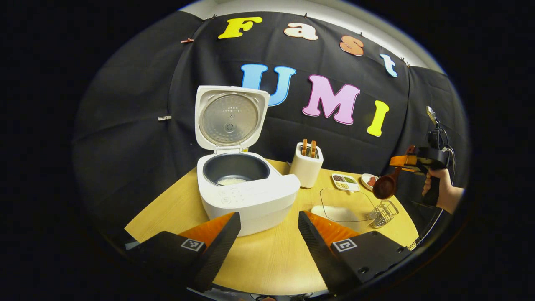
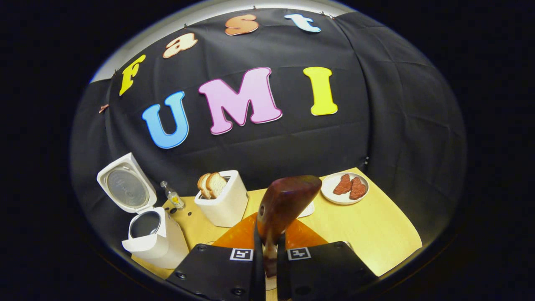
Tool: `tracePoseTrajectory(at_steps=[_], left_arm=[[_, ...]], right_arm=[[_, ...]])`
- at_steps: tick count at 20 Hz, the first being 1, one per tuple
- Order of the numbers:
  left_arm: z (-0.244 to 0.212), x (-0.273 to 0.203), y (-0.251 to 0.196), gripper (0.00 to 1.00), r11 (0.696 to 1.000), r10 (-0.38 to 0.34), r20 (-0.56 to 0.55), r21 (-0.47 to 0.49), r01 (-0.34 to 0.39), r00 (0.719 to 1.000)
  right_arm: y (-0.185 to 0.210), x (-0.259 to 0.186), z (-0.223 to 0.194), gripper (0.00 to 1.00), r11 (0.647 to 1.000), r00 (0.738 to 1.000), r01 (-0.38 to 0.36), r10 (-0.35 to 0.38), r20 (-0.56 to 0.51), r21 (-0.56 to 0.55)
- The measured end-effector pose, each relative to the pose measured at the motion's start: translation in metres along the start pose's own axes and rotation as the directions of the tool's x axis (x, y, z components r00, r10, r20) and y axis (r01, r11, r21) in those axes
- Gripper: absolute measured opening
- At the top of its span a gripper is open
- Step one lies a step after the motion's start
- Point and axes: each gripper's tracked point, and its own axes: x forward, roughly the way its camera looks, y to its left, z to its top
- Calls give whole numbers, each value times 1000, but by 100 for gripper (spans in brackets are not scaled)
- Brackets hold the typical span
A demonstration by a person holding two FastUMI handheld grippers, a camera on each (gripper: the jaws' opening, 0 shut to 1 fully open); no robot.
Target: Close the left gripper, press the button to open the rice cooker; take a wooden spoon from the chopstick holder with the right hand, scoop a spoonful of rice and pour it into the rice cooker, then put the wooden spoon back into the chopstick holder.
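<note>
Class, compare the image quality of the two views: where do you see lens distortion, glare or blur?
Left gripper view: the fisheye bends the table edge into a curve, and the rice cooker lid's metal plate catches soft glare. Right gripper view: the wooden spoon, held close to the lens, looms large with a sheen on its bowl, and the cooker leans near the rim.

On the table (image 1: 267, 259) stand one rice cooker (image 1: 246, 188), one toaster (image 1: 307, 167) with two toast slices (image 2: 212, 184), one wooden spoon (image 2: 284, 205), one wire holder (image 1: 382, 212), and two small food dishes (image 1: 345, 181).
</note>
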Motion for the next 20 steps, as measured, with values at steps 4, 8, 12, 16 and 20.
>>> tracePoseTrajectory(at_steps=[4, 8, 12, 16, 20], left_arm=[[-20, 13, 8, 96, 1000, -8, -53, 9, 9, 999], [-41, 19, 16, 96, 999, -29, -98, 23, 31, 995], [-53, 23, 29, 96, 999, -25, -124, 24, 28, 992], [-60, 22, 36, 96, 999, -35, -141, 12, 37, 989], [-60, 22, 39, 96, 999, -48, -136, 6, 49, 990]], right_arm=[[21, 19, -47, 15, 998, 999, -18, 15, -48, -60], [21, 40, -86, 15, 988, 996, 32, -44, -75, -152], [12, 47, -109, 15, 962, 992, 92, -110, -57, -256], [27, 41, -133, 15, 967, 992, 75, -97, -82, -244], [52, 39, -149, 15, 992, 986, 58, -75, -147, -114]])
